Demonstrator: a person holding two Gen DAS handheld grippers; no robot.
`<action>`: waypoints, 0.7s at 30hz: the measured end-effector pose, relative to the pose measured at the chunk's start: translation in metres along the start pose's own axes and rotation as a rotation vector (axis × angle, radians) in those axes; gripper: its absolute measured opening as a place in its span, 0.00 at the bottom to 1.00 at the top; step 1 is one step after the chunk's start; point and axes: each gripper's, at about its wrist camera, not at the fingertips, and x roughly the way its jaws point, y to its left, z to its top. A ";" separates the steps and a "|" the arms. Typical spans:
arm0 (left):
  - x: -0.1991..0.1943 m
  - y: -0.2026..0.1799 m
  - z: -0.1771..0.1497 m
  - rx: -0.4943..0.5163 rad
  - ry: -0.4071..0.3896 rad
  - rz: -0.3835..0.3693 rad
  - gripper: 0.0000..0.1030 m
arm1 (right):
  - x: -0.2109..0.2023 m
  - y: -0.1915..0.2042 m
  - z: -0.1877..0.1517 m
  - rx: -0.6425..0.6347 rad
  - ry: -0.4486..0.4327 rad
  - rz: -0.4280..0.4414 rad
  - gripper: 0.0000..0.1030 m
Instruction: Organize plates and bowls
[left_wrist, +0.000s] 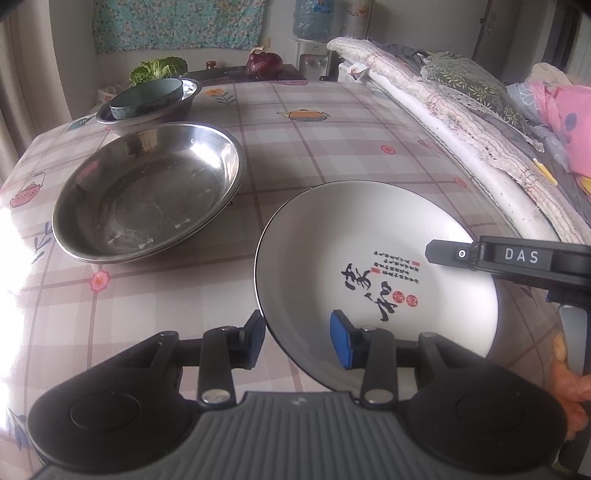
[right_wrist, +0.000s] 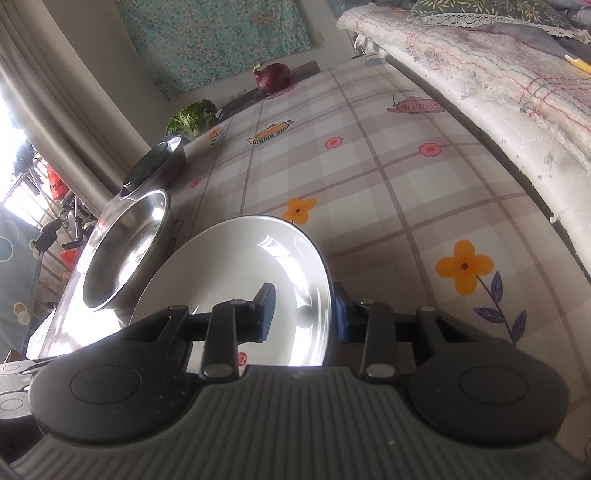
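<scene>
A white plate (left_wrist: 369, 236) with black calligraphy and a dark rim lies low over the checked tablecloth, near the front right. My left gripper (left_wrist: 297, 332) straddles its near rim, with the blue pad on the inside and the other finger under the outside, shut on it. My right gripper (right_wrist: 304, 310) is shut on the same plate (right_wrist: 240, 266) at its right rim. One of its fingers (left_wrist: 447, 253) reaches in over the plate's inner face. Whether the plate touches the cloth is unclear.
Stacked steel plates (left_wrist: 147, 192) sit to the left of the white plate, close beside it (right_wrist: 125, 251). Behind them a teal bowl (left_wrist: 147, 96) rests in a steel bowl (left_wrist: 177, 107). Greens (left_wrist: 159, 70) and a purple onion (left_wrist: 264, 64) lie at the far edge. Bedding (left_wrist: 461, 122) runs along the right.
</scene>
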 end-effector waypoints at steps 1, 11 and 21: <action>0.001 0.000 0.000 -0.003 0.006 -0.004 0.38 | 0.000 0.000 -0.001 -0.001 -0.003 0.002 0.31; 0.008 0.022 -0.007 -0.062 -0.037 -0.121 0.62 | 0.000 -0.009 -0.004 0.084 -0.022 0.103 0.62; 0.014 0.035 -0.008 -0.069 -0.058 -0.182 1.00 | 0.002 -0.013 -0.008 0.174 -0.052 0.235 0.99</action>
